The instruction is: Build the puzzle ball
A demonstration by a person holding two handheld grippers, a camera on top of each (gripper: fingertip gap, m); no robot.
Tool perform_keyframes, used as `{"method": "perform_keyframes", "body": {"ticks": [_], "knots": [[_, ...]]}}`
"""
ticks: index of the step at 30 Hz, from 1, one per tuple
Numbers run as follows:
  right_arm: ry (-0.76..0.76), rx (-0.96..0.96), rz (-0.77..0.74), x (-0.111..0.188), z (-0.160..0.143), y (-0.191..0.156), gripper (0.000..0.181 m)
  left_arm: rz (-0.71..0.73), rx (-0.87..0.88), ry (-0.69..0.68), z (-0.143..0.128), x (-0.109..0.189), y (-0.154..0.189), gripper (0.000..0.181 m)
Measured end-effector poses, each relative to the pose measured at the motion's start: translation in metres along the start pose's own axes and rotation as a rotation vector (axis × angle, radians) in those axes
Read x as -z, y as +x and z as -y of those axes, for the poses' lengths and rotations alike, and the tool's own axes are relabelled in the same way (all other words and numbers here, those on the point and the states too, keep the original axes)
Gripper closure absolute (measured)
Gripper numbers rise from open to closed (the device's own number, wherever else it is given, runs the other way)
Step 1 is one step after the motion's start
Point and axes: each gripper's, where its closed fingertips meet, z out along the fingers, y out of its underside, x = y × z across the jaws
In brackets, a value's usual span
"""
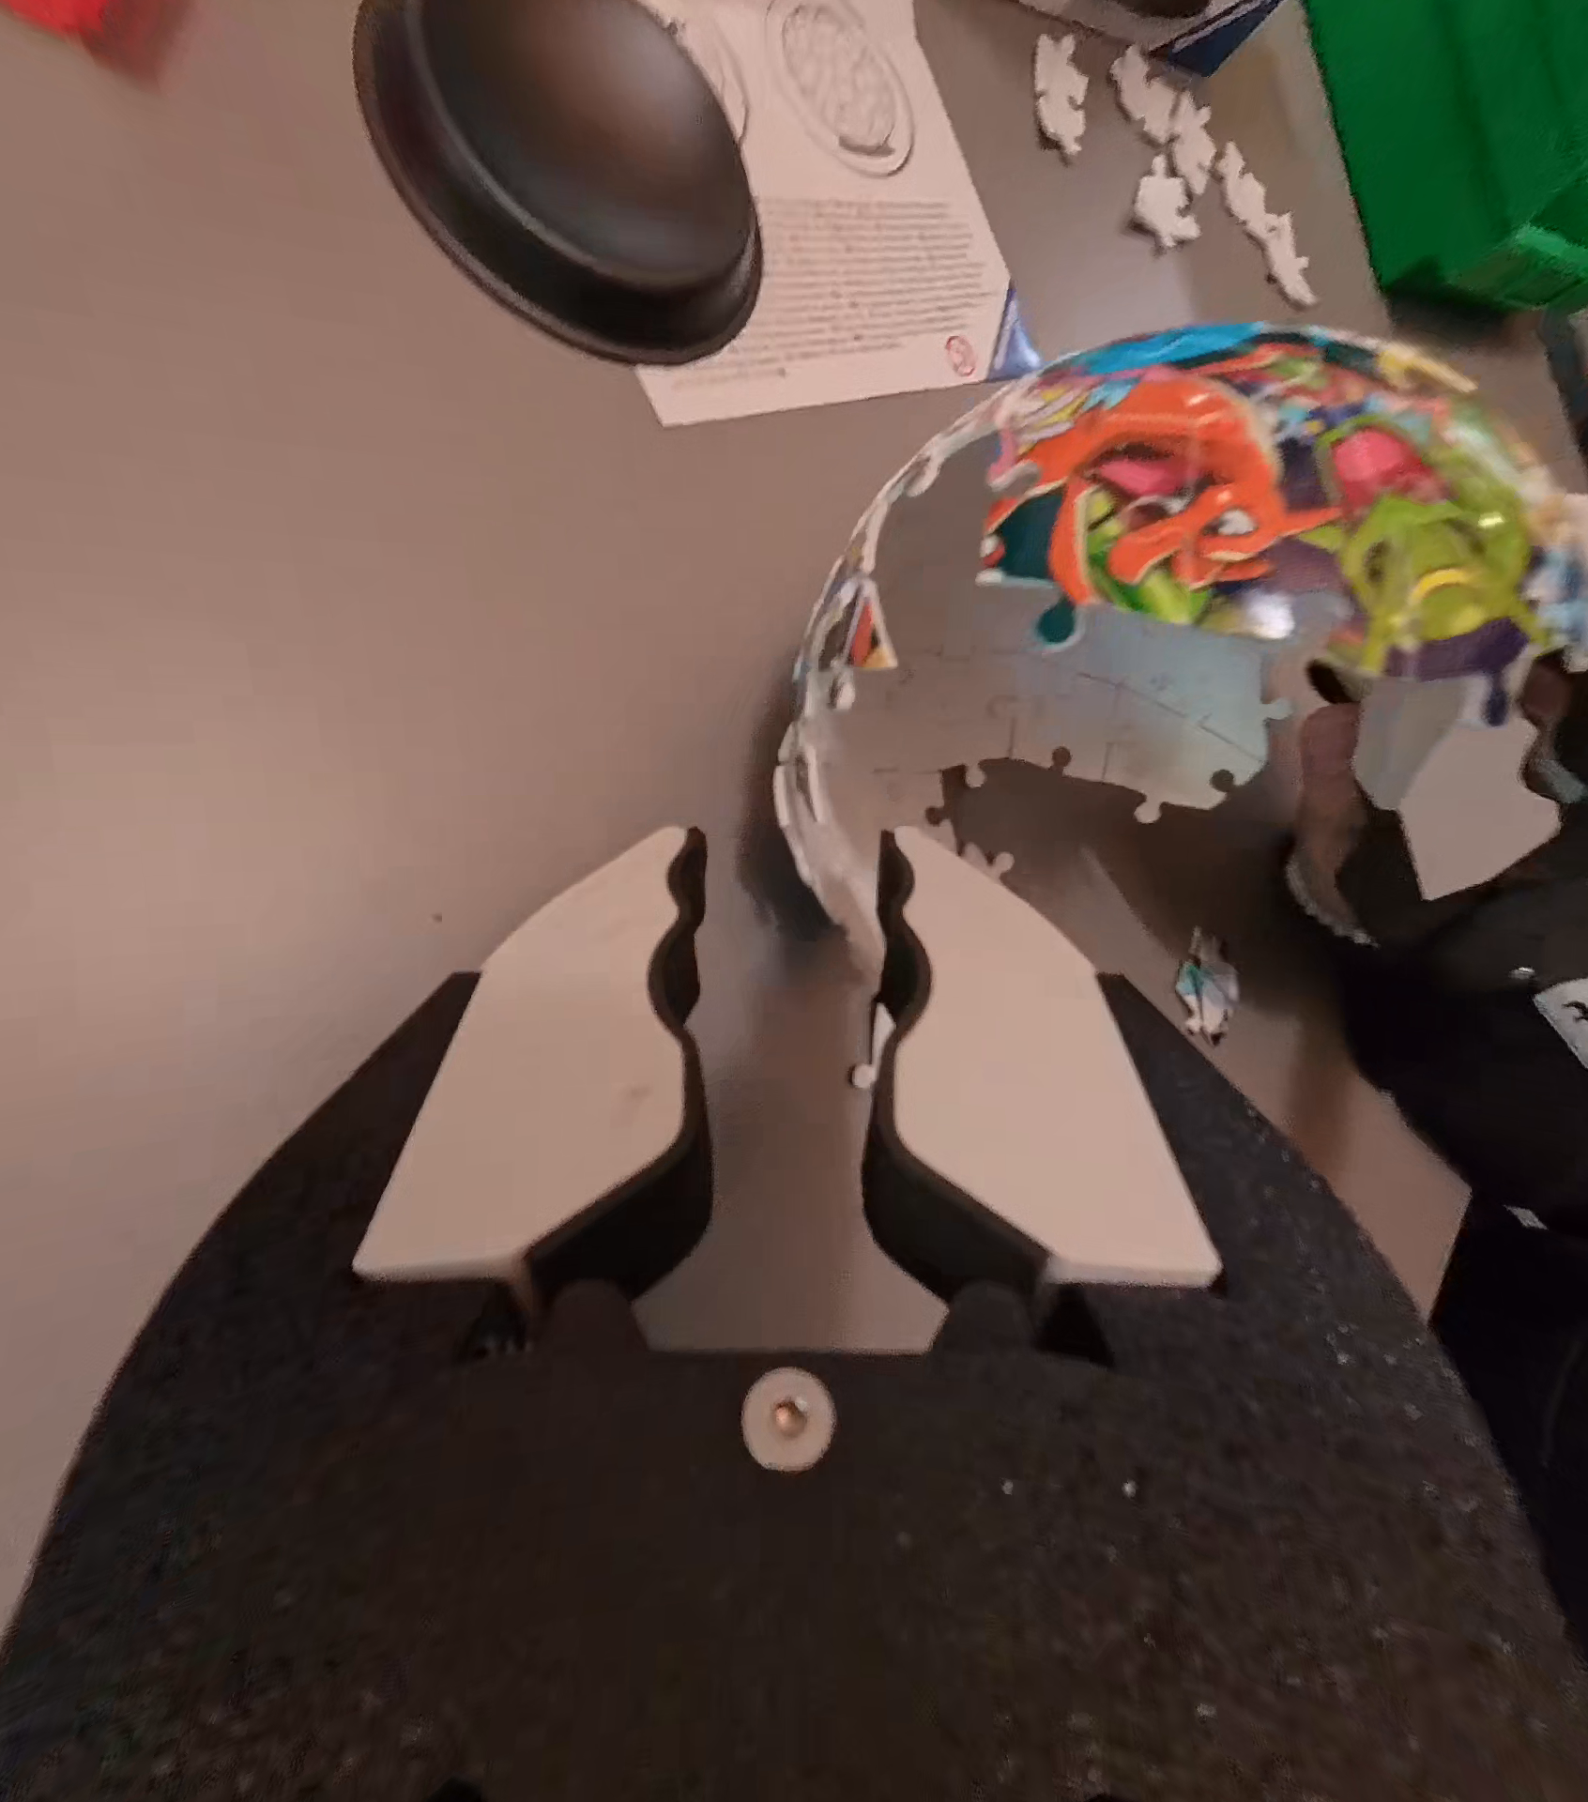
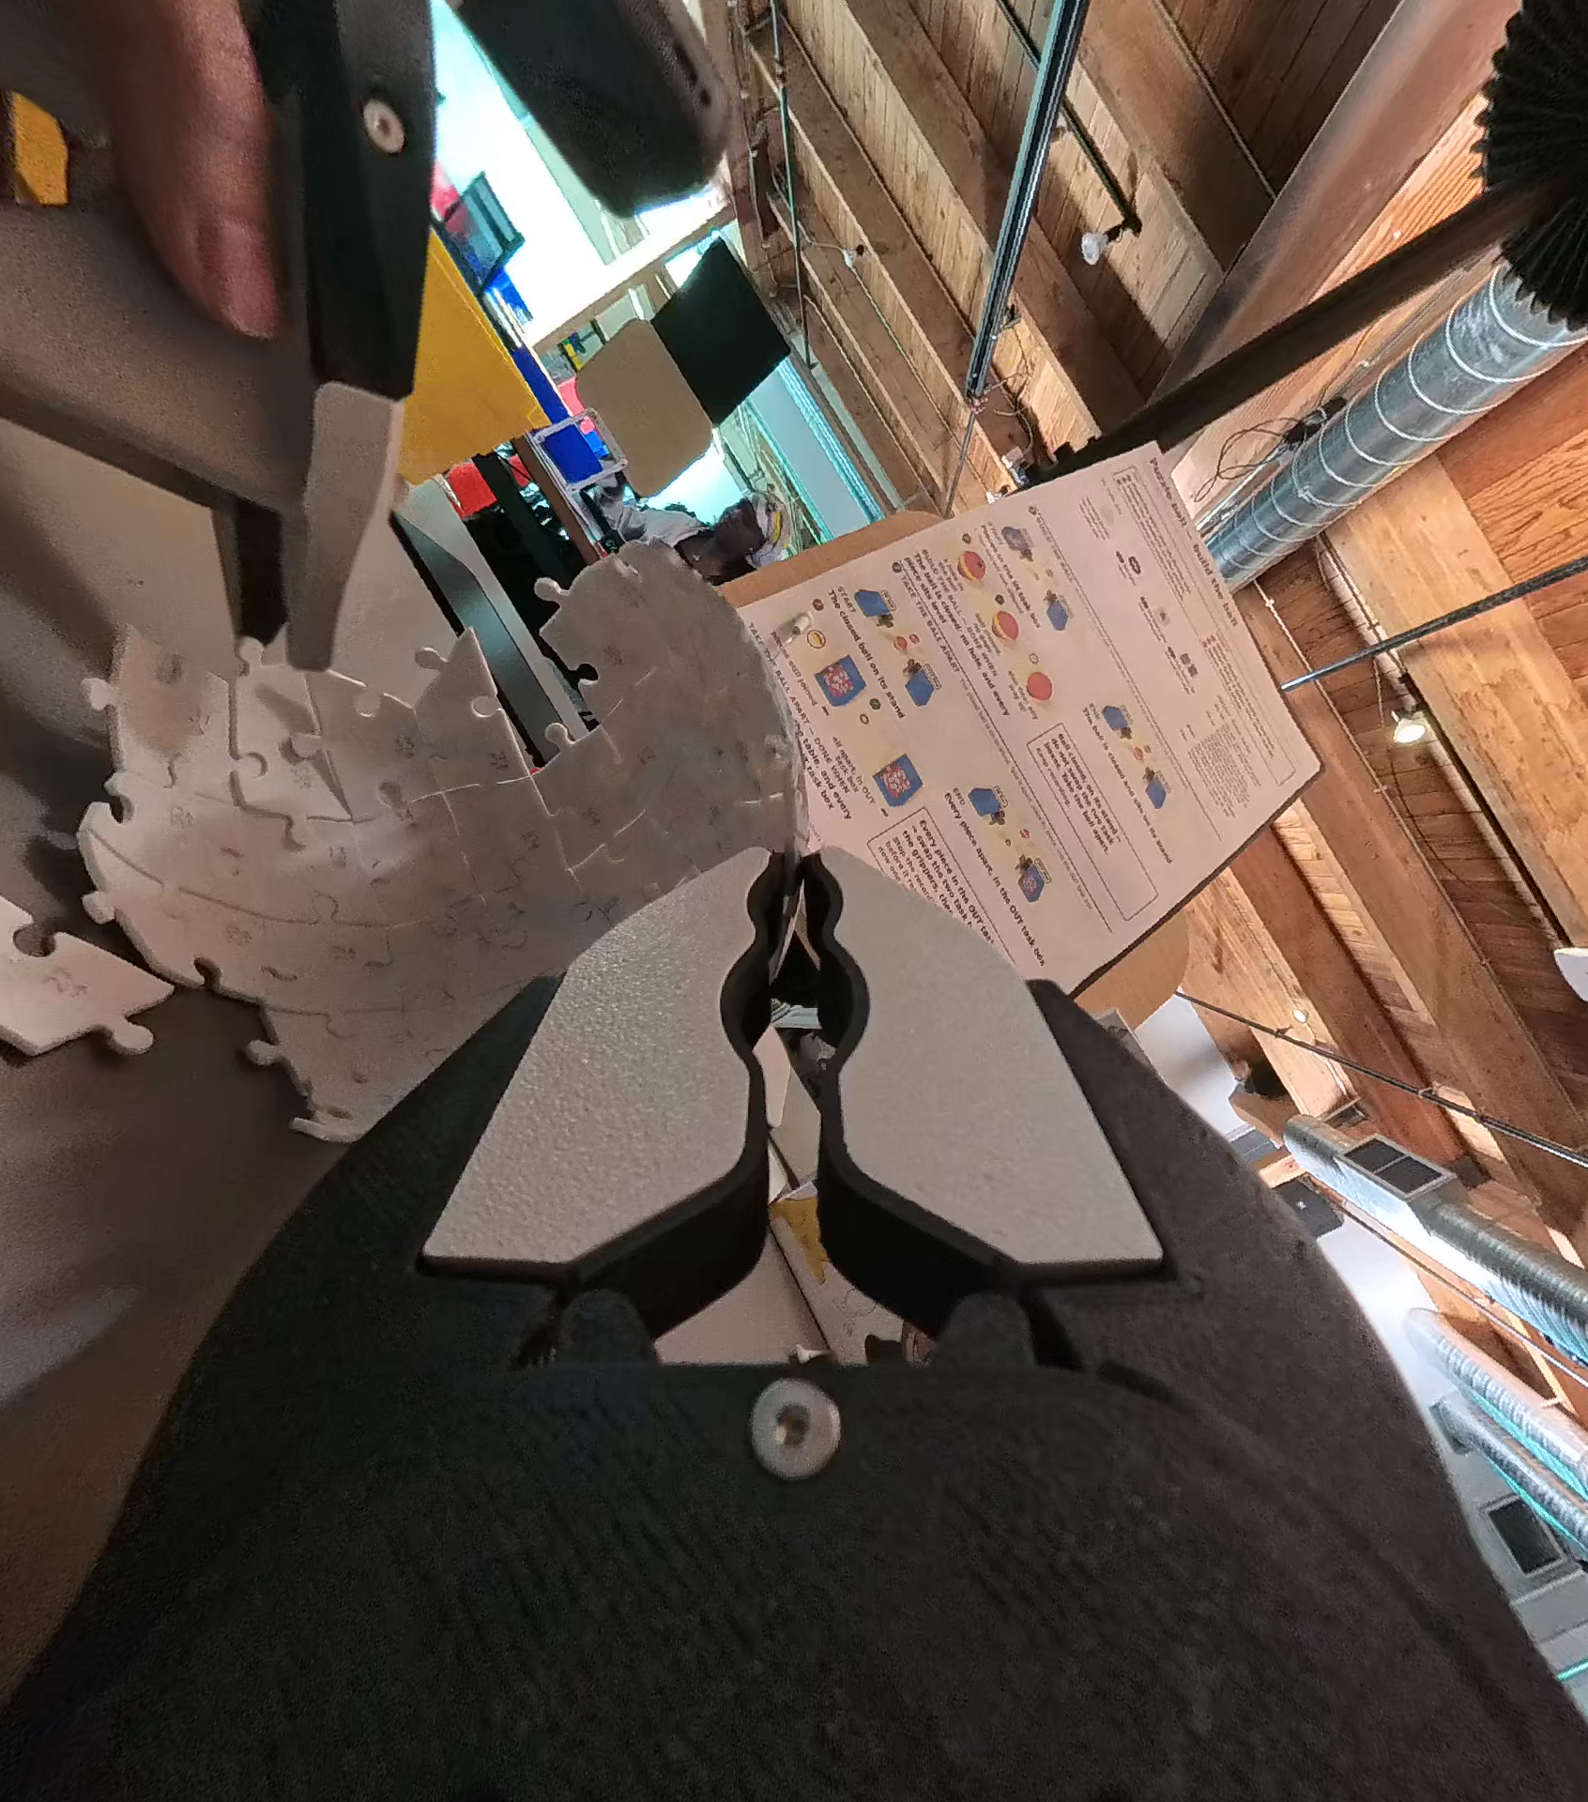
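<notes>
While my right gripper point(image 2: 795, 868) pinches the rim of the half-built puzzle ball point(image 1: 1190, 585) and holds it tilted above the grey table point(image 1: 186, 683), my left gripper point(image 1: 790, 858) stands spread beside the shell's lower edge, one finger point(image 2: 332, 546) touching its white inner face. Loose white pieces point(image 1: 1190, 166) lie well apart near a green bag point(image 1: 1502, 146); a black stand point(image 1: 566, 166) rests on a printed sheet point(image 1: 868, 293).
</notes>
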Motion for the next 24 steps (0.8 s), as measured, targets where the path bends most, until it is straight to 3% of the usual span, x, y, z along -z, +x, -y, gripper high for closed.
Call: {"method": "perform_keyframes", "body": {"ticks": [6, 14, 24], "knots": [[0.0, 0.004, 0.001, 0.0, 0.0, 0.0, 0.177, -0.029, 0.079, -0.016, -0.006, -0.01, -0.001, 0.15], [-0.002, -0.008, 0.003, -0.001, -0.001, 0.0, 0.177, 0.087, -0.077, -0.033, 0.003, -0.017, -0.003, 0.154], [-0.002, -0.02, 0.006, -0.001, -0.001, 0.0, 0.177, 0.008, 0.06, -0.064, 0.009, -0.022, 0.0, 0.176]]}}
